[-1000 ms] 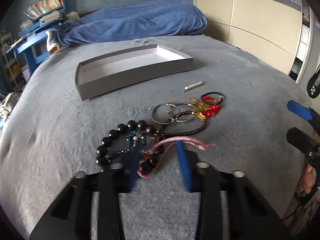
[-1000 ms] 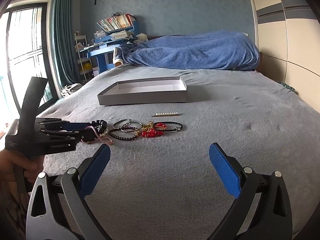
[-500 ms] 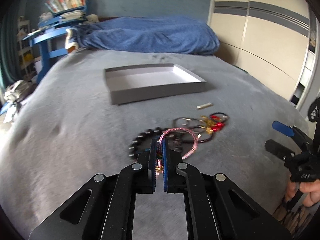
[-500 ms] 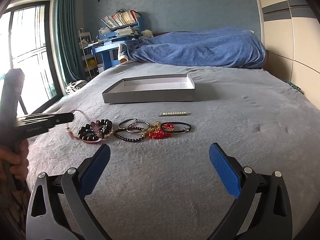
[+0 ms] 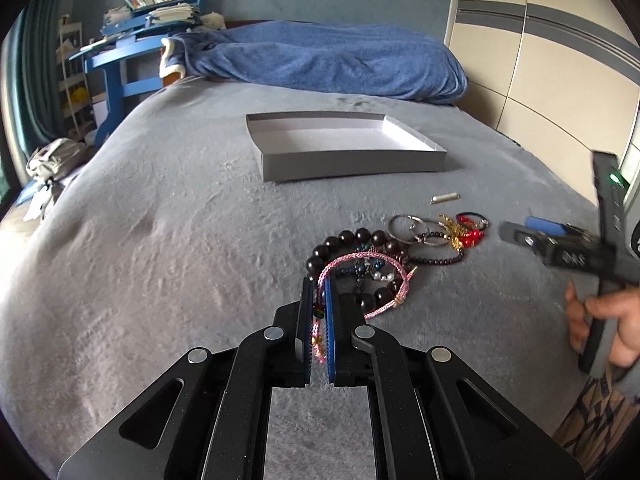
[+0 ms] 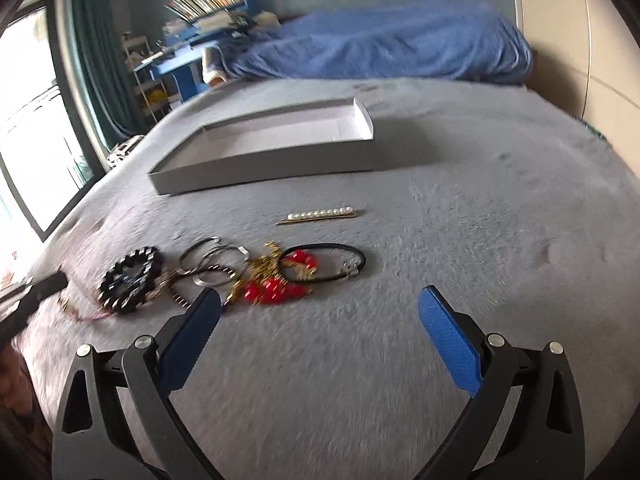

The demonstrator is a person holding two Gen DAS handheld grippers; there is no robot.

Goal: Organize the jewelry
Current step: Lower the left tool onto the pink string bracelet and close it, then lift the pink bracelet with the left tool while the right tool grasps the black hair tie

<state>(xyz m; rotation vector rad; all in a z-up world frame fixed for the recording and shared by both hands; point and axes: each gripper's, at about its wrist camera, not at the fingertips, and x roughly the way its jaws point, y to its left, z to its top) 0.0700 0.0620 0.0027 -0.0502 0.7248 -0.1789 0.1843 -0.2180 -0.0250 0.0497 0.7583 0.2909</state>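
My left gripper is shut on a pink braided bracelet, whose loop hangs out in front of the pads over a dark wooden bead bracelet. Beyond it lie silver rings, a red bead and gold chain piece, a black hair tie and a pearl hair pin. A shallow grey box with nothing in it stands further back. Held low over the bed just short of the red beads, my right gripper is open with nothing between its fingers.
Everything rests on a grey bedspread. A heaped blue blanket lies at the head of the bed. A blue desk with books stands at the back left, and a wardrobe on the right. A person's hand holds the right gripper.
My left gripper closed on the pink bracelet and drew it up and back from the pile. The right gripper swung in closer to the red beads and hair tie.
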